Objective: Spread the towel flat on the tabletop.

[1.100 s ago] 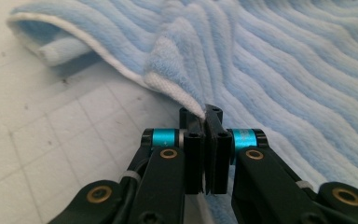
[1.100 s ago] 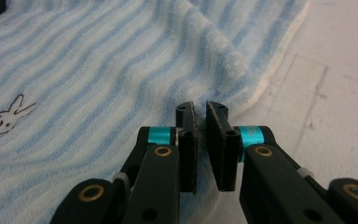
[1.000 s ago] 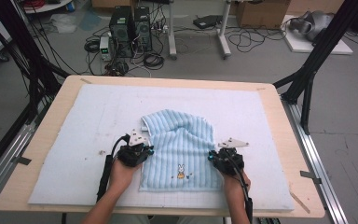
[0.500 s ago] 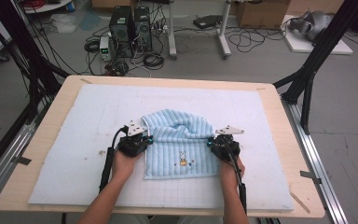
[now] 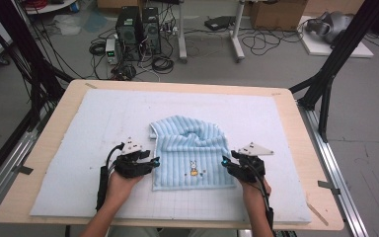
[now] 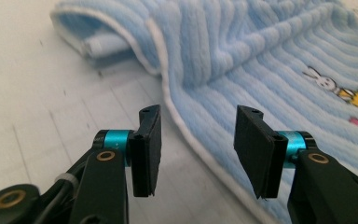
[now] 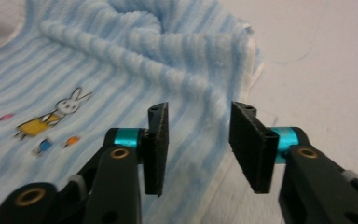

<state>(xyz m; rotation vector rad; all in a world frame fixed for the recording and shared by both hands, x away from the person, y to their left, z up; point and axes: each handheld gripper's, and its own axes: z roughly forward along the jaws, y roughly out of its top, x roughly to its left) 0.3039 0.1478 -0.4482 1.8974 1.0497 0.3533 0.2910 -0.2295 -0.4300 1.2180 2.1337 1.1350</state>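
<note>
Blue striped towel [image 5: 190,153] lay bunched at frame centre on a pale mat [image 5: 79,123] over a wooden table [image 5: 59,96].
Left gripper [image 5: 154,161] sat at the towel's left edge, right gripper [image 5: 225,163] at its right edge, both with jaws spread, pinching nothing. Mat was bare toward left, right and top of frame. Grey floor above held computer towers [image 5: 138,24] and cables [image 5: 271,42]; black frame posts [image 5: 335,64] stood at the sides.
</note>
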